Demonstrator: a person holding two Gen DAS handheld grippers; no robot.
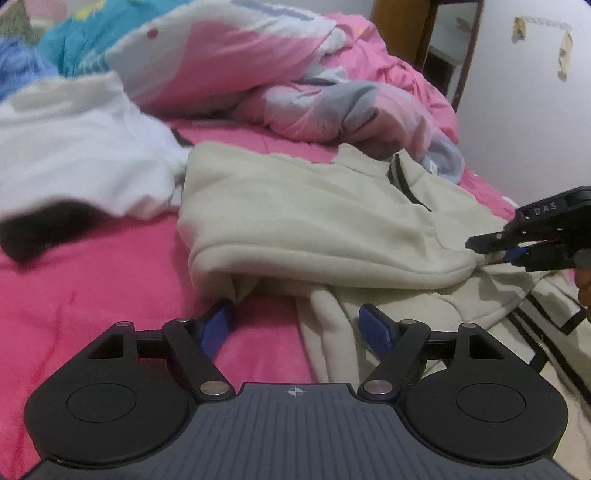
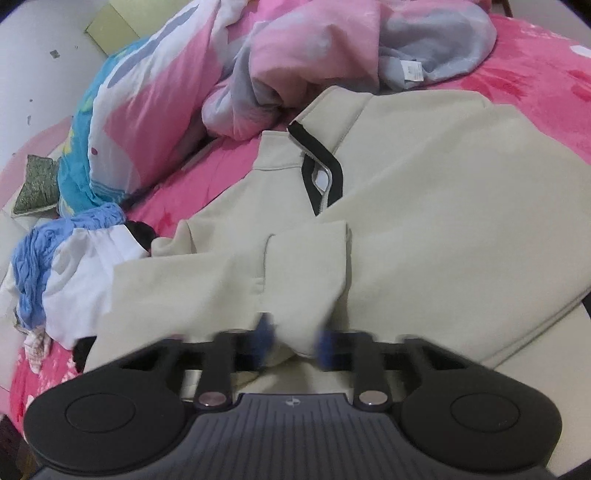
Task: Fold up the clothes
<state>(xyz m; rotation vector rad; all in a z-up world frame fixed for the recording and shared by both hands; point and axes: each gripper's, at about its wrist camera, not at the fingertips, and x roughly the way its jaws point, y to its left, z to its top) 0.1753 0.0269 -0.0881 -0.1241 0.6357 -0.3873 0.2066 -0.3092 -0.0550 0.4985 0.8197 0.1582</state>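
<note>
A cream zip-up jacket [image 1: 314, 206] with black zip trim lies on the pink bed sheet [image 1: 92, 295]. One sleeve is folded across the jacket's body [image 2: 306, 266]. My left gripper [image 1: 297, 326] is open and low at the jacket's near edge. A hanging strip of cream fabric [image 1: 325, 332] lies between its blue pads without being pinched. My right gripper [image 2: 295, 338] is shut on the sleeve's cuff end, its pads blurred. In the left wrist view the right gripper [image 1: 491, 249] pinches the fold at the jacket's right side.
A white garment [image 1: 74, 155] over something black [image 1: 37, 232] lies to the left. A rumpled pink and grey quilt [image 1: 258, 74] is heaped behind the jacket. A blue knit [image 2: 33, 258] and a green cushion [image 2: 37, 184] sit by the wall. A wooden frame [image 1: 399, 29] stands at the far right.
</note>
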